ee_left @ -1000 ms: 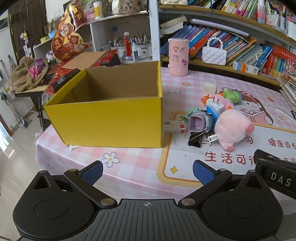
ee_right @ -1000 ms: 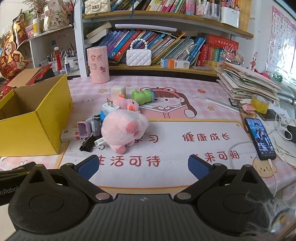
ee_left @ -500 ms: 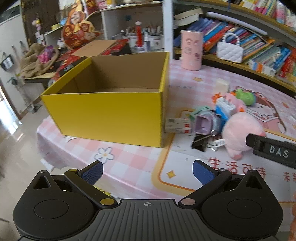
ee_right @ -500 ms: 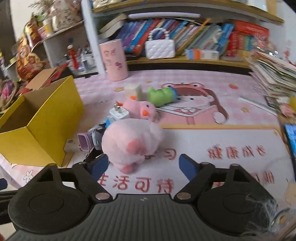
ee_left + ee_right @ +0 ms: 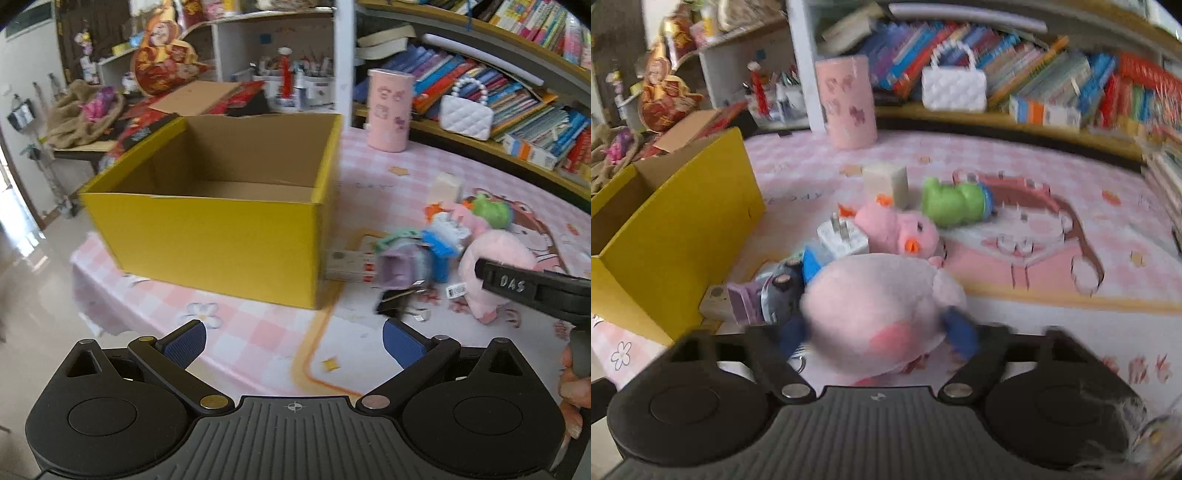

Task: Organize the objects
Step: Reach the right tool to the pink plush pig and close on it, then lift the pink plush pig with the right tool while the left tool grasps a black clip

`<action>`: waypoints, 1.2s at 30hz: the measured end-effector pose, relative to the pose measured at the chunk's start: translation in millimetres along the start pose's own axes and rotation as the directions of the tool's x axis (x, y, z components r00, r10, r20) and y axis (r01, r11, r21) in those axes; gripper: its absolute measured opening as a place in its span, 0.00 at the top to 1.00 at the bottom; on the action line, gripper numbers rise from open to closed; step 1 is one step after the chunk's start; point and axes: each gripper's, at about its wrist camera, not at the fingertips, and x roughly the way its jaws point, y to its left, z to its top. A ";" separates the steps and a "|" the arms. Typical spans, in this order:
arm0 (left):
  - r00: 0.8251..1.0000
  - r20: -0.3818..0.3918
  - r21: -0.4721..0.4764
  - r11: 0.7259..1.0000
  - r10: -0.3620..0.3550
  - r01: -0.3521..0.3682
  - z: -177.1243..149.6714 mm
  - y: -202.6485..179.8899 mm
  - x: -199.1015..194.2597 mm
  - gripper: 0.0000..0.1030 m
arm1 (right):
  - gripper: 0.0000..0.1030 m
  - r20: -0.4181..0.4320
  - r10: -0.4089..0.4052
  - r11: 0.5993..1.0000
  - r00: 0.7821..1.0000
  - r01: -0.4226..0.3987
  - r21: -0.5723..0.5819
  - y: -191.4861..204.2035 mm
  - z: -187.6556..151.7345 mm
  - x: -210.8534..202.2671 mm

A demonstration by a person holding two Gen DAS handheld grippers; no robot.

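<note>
Bookshelves packed behind, pink checked tablecloth (image 5: 236, 332) below, all a bit smeared. Then the yellow box (image 5: 221, 243), open-topped and showing nothing inside, standing at the cloth's left. Just right of it, a heap of small things: charger plug (image 5: 842, 238), green toy (image 5: 955, 203), smaller pink plush (image 5: 901, 230). Nearest of the heap, the big pink plush (image 5: 875, 310), lying on the cloth, touching the clutter behind it.

Right gripper (image 5: 879, 332) down around that plush, jaws closing, blue pads at either flank (actual squeeze lost in the blur, so not called a grip yet). Left gripper (image 5: 293, 341) hovering low in front of the box, jaws wide apart, holding nothing.

Judged soft and light: bound to squash under the pads, unlikely to slip, nothing to break. Best taken across the fat middle of the body, not by a foot or the tag. Long axis hard to call on so round a body; snout apparently turned right, feet toward the camera.
</note>
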 end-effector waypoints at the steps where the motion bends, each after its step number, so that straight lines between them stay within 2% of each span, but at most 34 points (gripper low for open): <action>1: 1.000 0.000 0.005 1.000 -0.017 0.017 0.6 -4.4 2.4 0.05 | 0.47 0.016 -0.004 1.000 1.000 0.004 0.012 -4.8 1.7 -4.6; 5: 0.996 -0.028 0.039 0.996 -0.083 0.084 5.9 -31.2 17.7 0.19 | 0.47 0.094 -0.039 0.998 0.995 0.034 0.056 -27.6 5.9 -29.0; 7: 0.992 -0.052 0.048 0.992 -0.113 0.115 7.3 -43.5 27.7 0.31 | 0.47 0.116 -0.046 0.997 0.992 0.039 0.065 -37.4 6.7 -39.1; 9: 0.989 -0.073 0.055 0.990 -0.125 0.129 7.5 -53.6 38.8 0.36 | 0.47 0.118 -0.039 0.997 0.992 0.031 0.069 -44.9 6.2 -47.1; 13: 0.990 -0.083 0.051 0.992 -0.114 0.119 10.4 -66.1 58.3 0.55 | 0.47 0.106 -0.023 0.997 0.994 0.015 0.078 -51.2 1.0 -55.5; 23: 0.996 -0.038 0.131 0.988 -0.075 0.080 18.6 -84.8 79.0 0.83 | 0.46 0.060 -0.009 0.998 0.998 0.005 0.068 -54.7 -7.6 -55.4; 25: 0.997 -0.021 0.146 0.986 -0.079 0.081 19.6 -84.8 74.1 0.95 | 0.46 0.058 -0.010 0.998 0.998 0.006 0.070 -55.2 -8.0 -55.3; 30: 0.989 0.009 0.143 0.980 -0.145 0.142 23.1 -82.4 54.0 0.98 | 0.46 0.070 -0.009 0.997 0.997 0.004 0.072 -54.8 -7.7 -58.3; 36: 0.981 -0.005 0.109 0.975 -0.193 0.192 20.4 -74.9 40.4 0.98 | 0.46 0.071 0.012 0.997 0.997 -0.017 0.070 -47.2 -8.9 -61.2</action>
